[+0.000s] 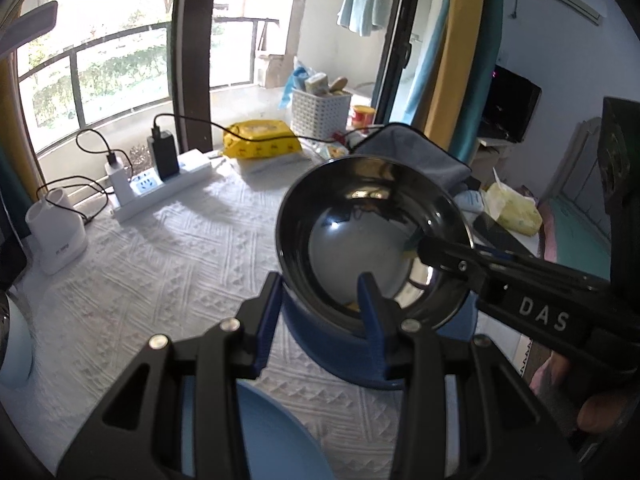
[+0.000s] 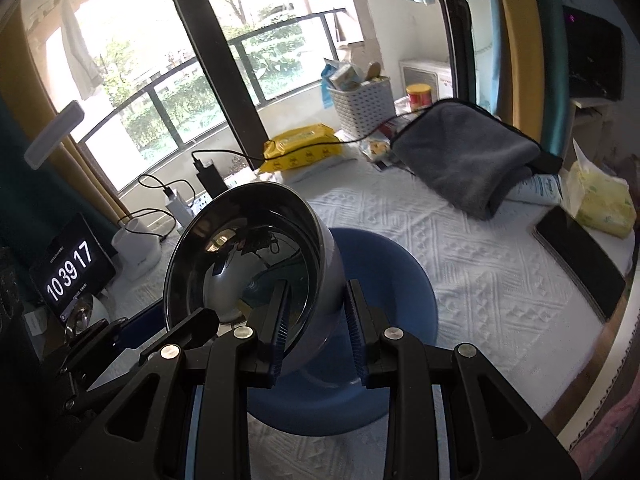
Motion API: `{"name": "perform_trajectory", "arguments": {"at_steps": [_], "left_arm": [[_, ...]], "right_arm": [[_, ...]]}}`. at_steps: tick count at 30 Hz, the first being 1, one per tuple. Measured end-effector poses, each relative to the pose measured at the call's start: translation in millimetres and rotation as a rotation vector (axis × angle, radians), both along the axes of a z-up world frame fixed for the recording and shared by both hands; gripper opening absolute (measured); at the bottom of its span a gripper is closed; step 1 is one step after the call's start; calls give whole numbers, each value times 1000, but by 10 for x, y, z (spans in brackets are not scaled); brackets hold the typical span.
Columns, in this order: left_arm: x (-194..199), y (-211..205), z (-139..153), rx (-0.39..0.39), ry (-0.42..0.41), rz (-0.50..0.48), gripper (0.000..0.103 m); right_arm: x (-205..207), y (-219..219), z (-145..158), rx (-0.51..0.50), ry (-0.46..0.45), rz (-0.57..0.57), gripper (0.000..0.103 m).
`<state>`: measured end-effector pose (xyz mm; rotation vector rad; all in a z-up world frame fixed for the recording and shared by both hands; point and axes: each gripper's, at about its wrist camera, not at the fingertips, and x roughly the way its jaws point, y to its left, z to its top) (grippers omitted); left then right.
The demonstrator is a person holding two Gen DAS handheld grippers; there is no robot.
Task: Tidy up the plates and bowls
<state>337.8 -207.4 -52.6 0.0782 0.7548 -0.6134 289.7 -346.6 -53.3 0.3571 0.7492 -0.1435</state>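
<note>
A shiny steel bowl (image 1: 360,232) hangs tilted just above a dark blue bowl (image 1: 332,364) that stands on the white patterned cloth. My left gripper (image 1: 320,316) is shut on the steel bowl's near rim, one pad inside and one outside. From the right, my right gripper (image 1: 430,250) clamps the opposite rim. In the right wrist view the steel bowl (image 2: 240,248) tips toward the camera, with my right gripper (image 2: 316,320) shut on its wall over the blue bowl (image 2: 400,280). The left gripper (image 2: 204,320) holds the lower left rim. A light blue plate (image 1: 276,436) lies under the left gripper.
A power strip (image 1: 160,188) with chargers and cables and a white holder (image 1: 56,236) line the window side. A yellow pack (image 1: 260,140), a white basket (image 1: 320,112) and a grey towel (image 2: 468,160) stand at the back. A dark phone (image 2: 580,256) lies near the right edge, and a clock display (image 2: 72,272) sits at the left.
</note>
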Motion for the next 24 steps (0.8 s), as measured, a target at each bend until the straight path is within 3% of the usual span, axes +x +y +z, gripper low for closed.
{"name": "perform_trajectory", "arguments": {"at_steps": [24], "left_arm": [[10, -242, -306, 53, 86, -47, 40]], "right_arm": [[-59, -247, -402, 56, 68, -24, 30]]}}
